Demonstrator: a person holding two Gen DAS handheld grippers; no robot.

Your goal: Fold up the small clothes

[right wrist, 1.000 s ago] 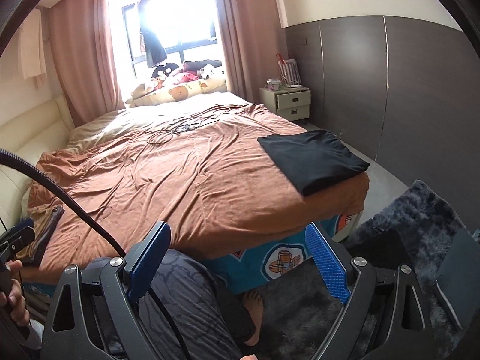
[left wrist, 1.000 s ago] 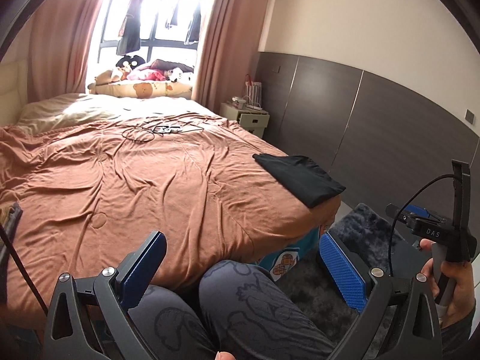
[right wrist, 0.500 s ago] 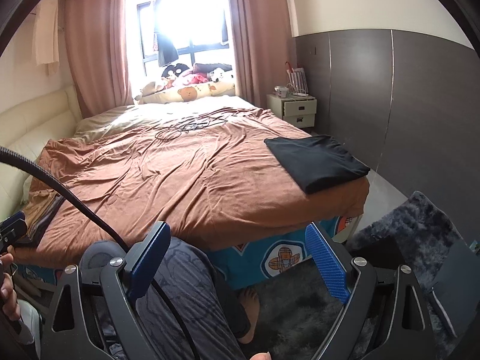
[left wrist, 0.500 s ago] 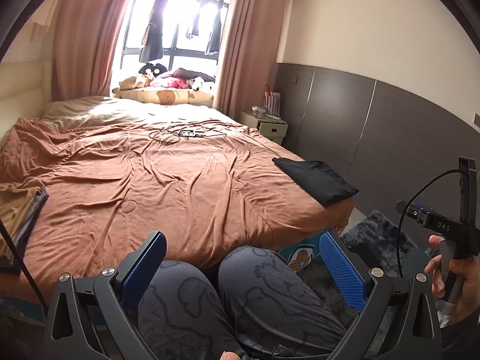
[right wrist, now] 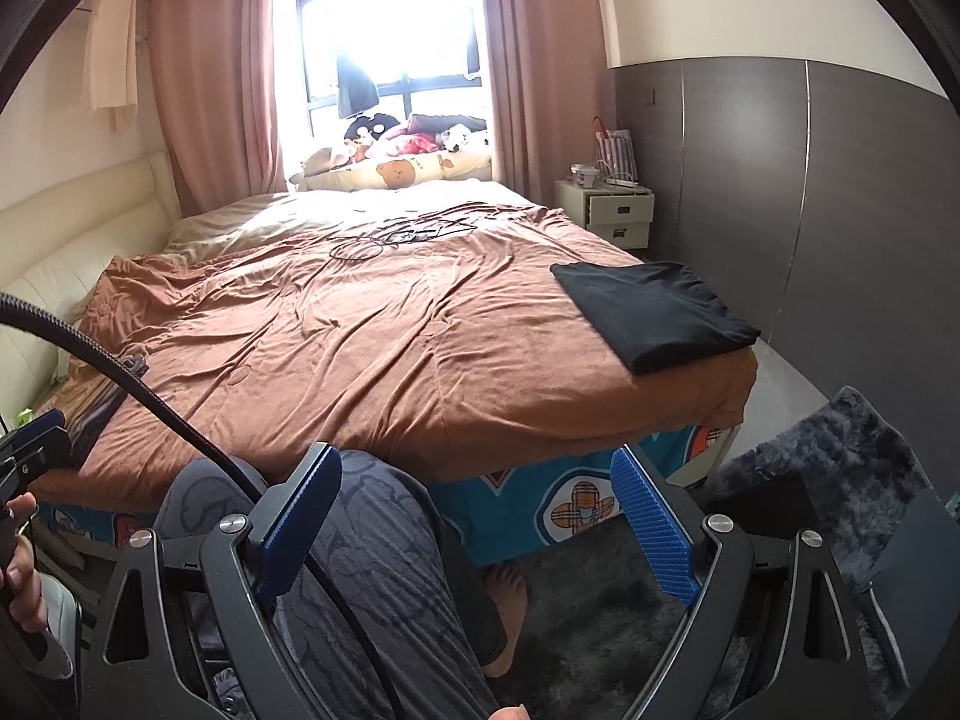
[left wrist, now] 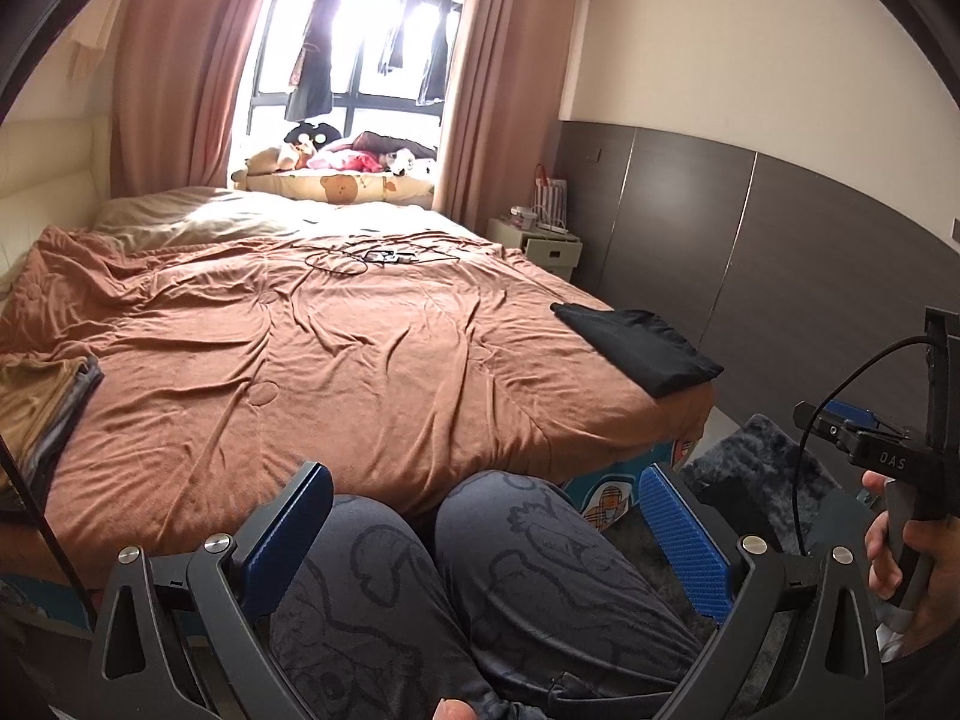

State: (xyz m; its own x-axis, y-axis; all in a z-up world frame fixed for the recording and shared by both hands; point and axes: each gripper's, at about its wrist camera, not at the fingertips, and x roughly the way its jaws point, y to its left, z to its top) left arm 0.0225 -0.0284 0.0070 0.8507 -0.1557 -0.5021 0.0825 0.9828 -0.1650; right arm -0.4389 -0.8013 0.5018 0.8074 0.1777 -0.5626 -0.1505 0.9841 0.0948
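A folded black garment (right wrist: 654, 312) is lying flat on the right corner of the bed (right wrist: 390, 360), right of centre in the frame, atop the rumpled brown cover. At the left edge of the bed, a tan folded cloth (left wrist: 36, 402) is resting on a small stack. A tangle of cables (left wrist: 372, 258) is sitting farther up the bed. The person is sitting at the foot, patterned grey trouser knees (left wrist: 510, 570) showing low in the frame. The left tool (left wrist: 480, 546) is standing wide open, gripping nothing; the right tool (right wrist: 474, 522) is likewise gaping empty above the knee and the dark rug (right wrist: 840, 468).
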